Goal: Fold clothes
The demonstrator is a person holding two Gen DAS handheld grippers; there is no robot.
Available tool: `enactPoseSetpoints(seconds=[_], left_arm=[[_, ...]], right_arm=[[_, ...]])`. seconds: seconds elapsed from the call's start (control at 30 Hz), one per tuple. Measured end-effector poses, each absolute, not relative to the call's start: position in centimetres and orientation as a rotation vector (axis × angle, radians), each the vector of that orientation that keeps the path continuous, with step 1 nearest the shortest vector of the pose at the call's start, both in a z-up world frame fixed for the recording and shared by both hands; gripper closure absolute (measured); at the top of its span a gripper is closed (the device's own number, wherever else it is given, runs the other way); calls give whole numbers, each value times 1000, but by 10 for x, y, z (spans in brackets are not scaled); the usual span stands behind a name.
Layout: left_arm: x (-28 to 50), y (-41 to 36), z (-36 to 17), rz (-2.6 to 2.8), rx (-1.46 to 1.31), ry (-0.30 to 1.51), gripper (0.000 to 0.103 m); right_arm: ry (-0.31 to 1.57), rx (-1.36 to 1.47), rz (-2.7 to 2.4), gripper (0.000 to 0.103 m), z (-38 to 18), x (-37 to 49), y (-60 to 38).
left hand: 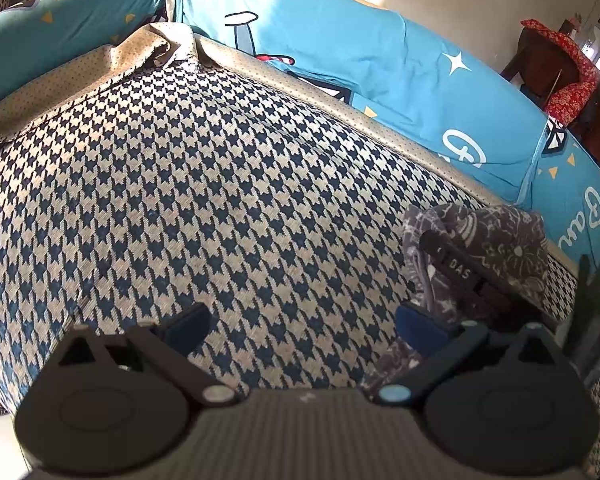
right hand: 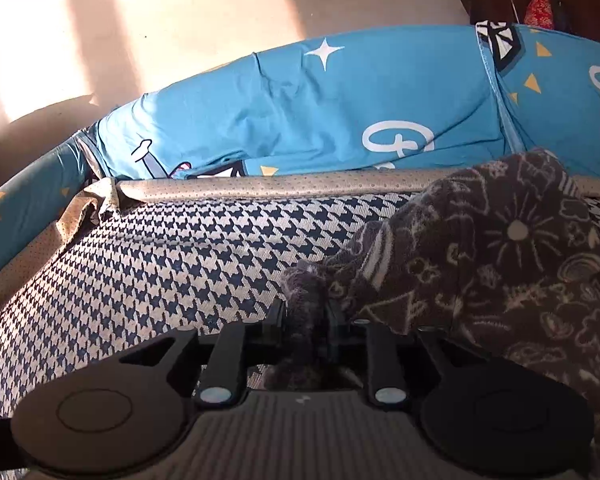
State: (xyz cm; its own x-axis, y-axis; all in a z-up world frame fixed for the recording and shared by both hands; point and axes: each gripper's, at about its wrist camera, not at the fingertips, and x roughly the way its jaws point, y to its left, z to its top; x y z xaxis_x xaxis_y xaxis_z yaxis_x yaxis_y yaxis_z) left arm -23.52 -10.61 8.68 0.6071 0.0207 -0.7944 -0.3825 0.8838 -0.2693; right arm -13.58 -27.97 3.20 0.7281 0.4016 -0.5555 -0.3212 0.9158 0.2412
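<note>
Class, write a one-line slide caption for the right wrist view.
Right hand-held gripper pinches grey patterned garment over the houndstooth cushion.

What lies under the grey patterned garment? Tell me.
The grey patterned garment rests on the houndstooth cushion. The right claw pinches its edge. Anything beneath its bunched folds is hidden.
</note>
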Motion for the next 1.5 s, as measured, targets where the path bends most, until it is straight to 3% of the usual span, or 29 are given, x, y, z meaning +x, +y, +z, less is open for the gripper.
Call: enactPoseSetpoints(seconds=[0.43, 0.8, 1.33, 1.37, 1.43, 1.5], left_arm=[[-234, -109, 82, 252, -394, 899, 0], [-231, -126, 76, 235, -328, 905, 0], [-225, -130, 71, 247, -314, 931, 0], [-225, -130, 70, 248, -314, 932, 0], [-225, -130, 70, 249, -314, 933, 0], [-225, -130, 70, 251, -312, 932, 0]], right_arm=[[611, 237, 321, 58, 68, -209, -335], [633, 249, 263, 56, 60, -246, -373], [626, -14, 259, 56, 40, -231, -337], [624, -10, 259, 57, 39, -231, -337], [613, 1, 256, 76, 41, -233, -338], [597, 4, 262, 88, 44, -237, -336]])
